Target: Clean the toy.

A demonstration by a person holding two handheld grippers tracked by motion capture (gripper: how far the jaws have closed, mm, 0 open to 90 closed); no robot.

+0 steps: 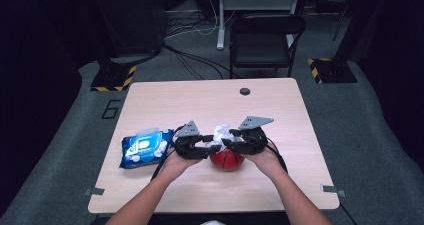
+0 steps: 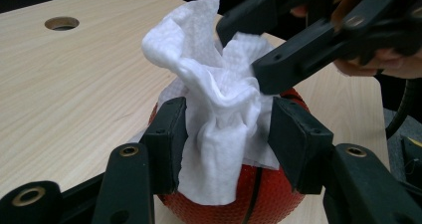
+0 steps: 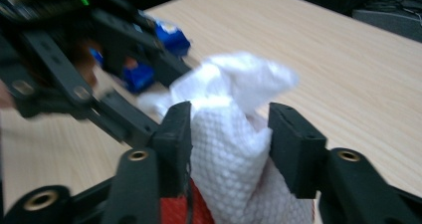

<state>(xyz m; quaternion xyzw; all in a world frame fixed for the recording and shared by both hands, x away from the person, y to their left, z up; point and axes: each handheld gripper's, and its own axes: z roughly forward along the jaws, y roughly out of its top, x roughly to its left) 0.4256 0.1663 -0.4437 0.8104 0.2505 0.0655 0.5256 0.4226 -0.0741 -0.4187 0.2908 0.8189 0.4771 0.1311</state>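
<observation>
An orange-red ball (image 1: pixel 227 159) with black seams rests on the wooden table (image 1: pixel 200 105), with a white wipe (image 1: pixel 220 133) draped over it and bunched upward. In the left gripper view, my left gripper (image 2: pixel 231 134) has both pads pressed against the bunched wipe (image 2: pixel 219 109) just above the ball (image 2: pixel 268 194). My right gripper (image 3: pixel 230 134) comes from the opposite side, and the wipe (image 3: pixel 229 129) fills the gap between its pads, higher up on the bunch. The right gripper's jaws also appear at the top right of the left gripper view. Both grippers meet over the ball (image 3: pixel 174 209).
A blue pack of wet wipes (image 1: pixel 142 147) lies left of the left hand. A round cable hole (image 1: pixel 244 91) sits near the table's far edge. A black folding chair (image 1: pixel 265 40) stands beyond the table. Bare tabletop spreads behind and to the right.
</observation>
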